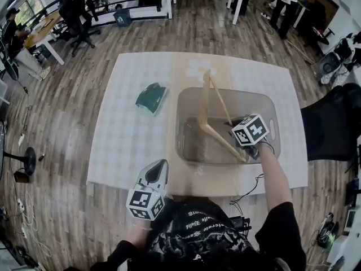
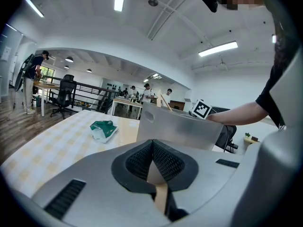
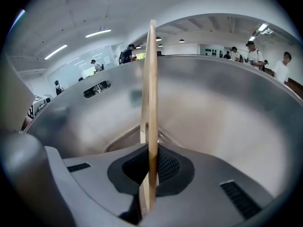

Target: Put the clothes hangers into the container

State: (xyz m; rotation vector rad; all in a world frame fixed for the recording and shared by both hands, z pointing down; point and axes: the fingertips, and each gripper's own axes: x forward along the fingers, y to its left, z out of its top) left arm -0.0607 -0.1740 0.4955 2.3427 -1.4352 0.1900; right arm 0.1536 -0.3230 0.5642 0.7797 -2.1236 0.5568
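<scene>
"Starting at the left: what is the left gripper [image 1: 163,164] doing?"

"Its jaws are together on nothing. It hangs by the near edge of the table [image 1: 121,145], well apart from the green packet [image 1: 150,97] farther back."

"And the wooden hanger [image 1: 206,100]?"

"It's inside the clear container [image 1: 186,123], standing tilted on edge. Its long bar runs low across the bottom, from the near right corner toward the left wall. From there the arms climb toward the far side, and their top pokes above the rim."

"How does it sit against the right gripper [image 3: 150,171]?"

"That gripper reaches down into the container, clamped on the bar's near right end. In the right gripper view the wood runs straight away from the jaws, up past the far wall."
</scene>
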